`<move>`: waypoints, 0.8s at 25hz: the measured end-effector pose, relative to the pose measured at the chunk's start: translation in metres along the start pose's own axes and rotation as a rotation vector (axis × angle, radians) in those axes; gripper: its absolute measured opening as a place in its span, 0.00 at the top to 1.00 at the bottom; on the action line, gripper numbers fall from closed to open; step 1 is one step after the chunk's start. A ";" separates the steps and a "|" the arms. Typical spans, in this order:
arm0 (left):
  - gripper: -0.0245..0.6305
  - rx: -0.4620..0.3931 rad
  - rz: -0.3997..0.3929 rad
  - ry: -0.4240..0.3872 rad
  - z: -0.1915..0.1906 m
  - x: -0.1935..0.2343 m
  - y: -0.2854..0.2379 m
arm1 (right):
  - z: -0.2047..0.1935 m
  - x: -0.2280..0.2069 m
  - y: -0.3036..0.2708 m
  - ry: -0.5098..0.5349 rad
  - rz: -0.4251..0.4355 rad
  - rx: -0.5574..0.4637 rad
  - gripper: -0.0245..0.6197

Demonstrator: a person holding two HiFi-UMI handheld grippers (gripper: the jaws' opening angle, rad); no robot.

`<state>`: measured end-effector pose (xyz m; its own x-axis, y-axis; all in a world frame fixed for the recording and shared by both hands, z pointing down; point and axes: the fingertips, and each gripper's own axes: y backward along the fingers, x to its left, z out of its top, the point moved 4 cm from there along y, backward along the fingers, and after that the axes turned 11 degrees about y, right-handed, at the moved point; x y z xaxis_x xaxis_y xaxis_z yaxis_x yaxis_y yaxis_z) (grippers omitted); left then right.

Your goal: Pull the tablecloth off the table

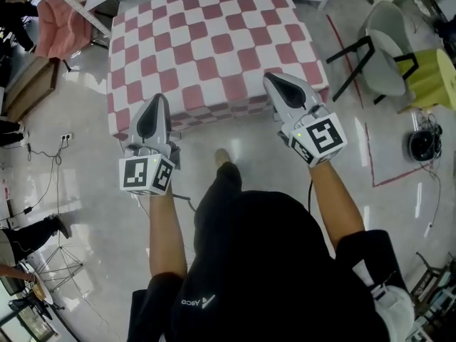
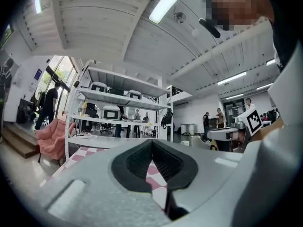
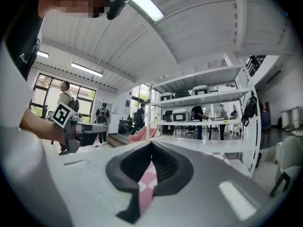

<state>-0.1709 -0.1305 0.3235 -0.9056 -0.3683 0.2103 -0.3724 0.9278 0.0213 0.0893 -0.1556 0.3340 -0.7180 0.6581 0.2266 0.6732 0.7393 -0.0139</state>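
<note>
A pink-and-white checked tablecloth covers the table ahead of me. My left gripper is at the cloth's near hanging edge, towards the left corner. My right gripper is at the near edge, towards the right corner. Both are shut, and each gripper view shows checked cloth pinched between the dark pads. In the left gripper view the cloth runs down from the closed tips. The right gripper view shows the same, with cloth below the tips. Both grippers tilt slightly upward. The cloth lies flat over the tabletop.
White chairs and a yellow object stand to the right of the table, with a round black device on the floor. A pink cloth hangs at the left. Metal shelving and several people stand beyond the table.
</note>
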 end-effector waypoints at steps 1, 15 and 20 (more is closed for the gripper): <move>0.95 0.007 -0.007 0.002 0.001 0.013 -0.012 | -0.003 -0.006 -0.016 -0.004 -0.014 0.012 0.96; 0.84 0.187 -0.034 0.079 -0.037 0.149 -0.140 | -0.081 -0.053 -0.165 -0.072 -0.116 0.250 0.79; 0.68 0.302 0.040 0.099 -0.066 0.173 -0.163 | -0.121 -0.072 -0.186 -0.102 -0.099 0.370 0.66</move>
<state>-0.2538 -0.3412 0.4214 -0.9023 -0.3103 0.2993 -0.3933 0.8767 -0.2770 0.0374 -0.3574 0.4381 -0.8028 0.5777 0.1473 0.5038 0.7895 -0.3506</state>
